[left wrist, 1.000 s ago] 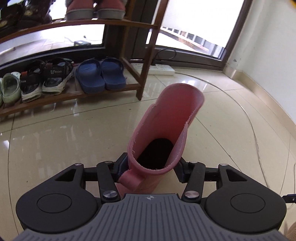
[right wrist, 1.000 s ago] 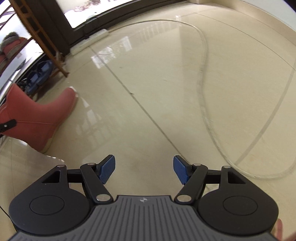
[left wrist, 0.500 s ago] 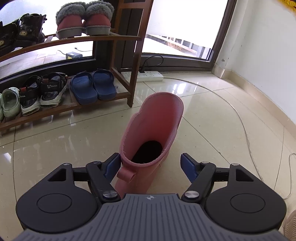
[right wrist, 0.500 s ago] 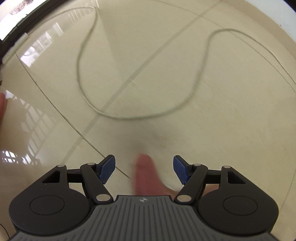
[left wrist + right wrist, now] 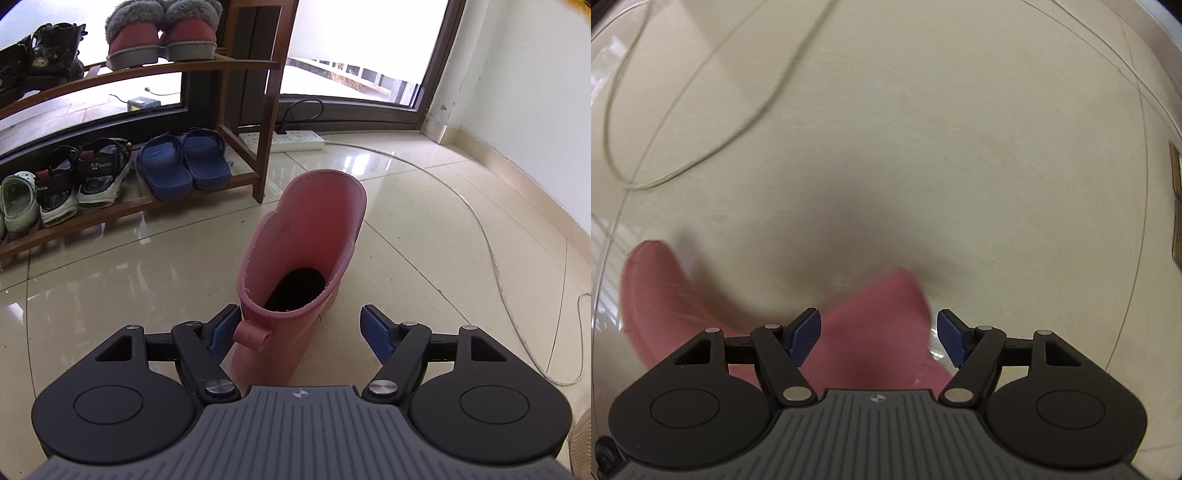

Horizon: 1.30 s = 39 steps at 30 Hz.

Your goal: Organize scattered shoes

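A pink rubber rain boot with a matte shaft, a rough-cut rim and a small moulded pull loop is seen standing upright on the glossy beige floor tiles, just in front of the right end of the wooden shoe rack. The left tongs are held apart around its top; the left blue ribbed pad lies just beside the loop, touching or nearly so, while the right pad is clear of the rim. On the rack's lower shelf, ribbed navy slides, strapped sandals and a pale green clog are lined up; fur-trimmed pink slippers sit on the upper shelf. A white power strip and a thin cable lie right of the rack. Only the right wrist view shows a second pink boot, blurred and lying beneath the right tongs, which are spread apart over it without pressing it.
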Each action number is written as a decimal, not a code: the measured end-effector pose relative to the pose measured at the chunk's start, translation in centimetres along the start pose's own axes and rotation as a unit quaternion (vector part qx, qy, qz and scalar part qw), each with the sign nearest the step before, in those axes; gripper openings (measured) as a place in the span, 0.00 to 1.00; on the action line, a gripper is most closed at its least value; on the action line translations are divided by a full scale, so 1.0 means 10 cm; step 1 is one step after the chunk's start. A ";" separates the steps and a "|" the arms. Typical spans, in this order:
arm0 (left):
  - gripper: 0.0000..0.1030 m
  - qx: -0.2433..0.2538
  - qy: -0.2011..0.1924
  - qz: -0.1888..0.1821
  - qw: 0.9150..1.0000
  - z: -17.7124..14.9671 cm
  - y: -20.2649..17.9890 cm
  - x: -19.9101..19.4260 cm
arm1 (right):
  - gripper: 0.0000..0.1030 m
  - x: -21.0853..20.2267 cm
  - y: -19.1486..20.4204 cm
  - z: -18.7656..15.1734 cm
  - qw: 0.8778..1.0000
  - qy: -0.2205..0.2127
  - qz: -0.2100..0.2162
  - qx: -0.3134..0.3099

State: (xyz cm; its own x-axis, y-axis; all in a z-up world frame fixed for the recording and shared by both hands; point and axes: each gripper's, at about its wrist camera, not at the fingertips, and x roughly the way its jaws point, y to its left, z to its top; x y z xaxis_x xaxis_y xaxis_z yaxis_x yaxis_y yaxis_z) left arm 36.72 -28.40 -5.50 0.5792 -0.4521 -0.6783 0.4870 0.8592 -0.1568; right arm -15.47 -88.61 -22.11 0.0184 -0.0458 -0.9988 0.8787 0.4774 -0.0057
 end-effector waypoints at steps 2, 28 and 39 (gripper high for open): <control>0.71 -0.002 0.002 0.003 1.000 -0.01 0.02 0.00 | 0.79 0.03 -0.08 -0.01 1.000 -0.001 0.006 0.015; 0.71 0.006 -0.002 0.003 1.000 0.01 -0.01 0.02 | 0.62 -0.38 0.26 -0.02 0.994 0.050 0.097 -0.015; 0.71 0.001 -0.002 -0.002 1.000 0.01 0.01 0.05 | 0.63 -0.98 0.77 -0.30 0.963 0.068 0.250 -0.079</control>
State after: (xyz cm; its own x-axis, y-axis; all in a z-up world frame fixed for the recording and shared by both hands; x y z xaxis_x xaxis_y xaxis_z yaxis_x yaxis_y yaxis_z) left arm 37.10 -28.56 -5.76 0.5806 -0.4559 -0.6746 0.4907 0.8571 -0.1568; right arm -10.30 -81.87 -12.54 0.3486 0.3340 -0.8758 0.6925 0.5379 0.4808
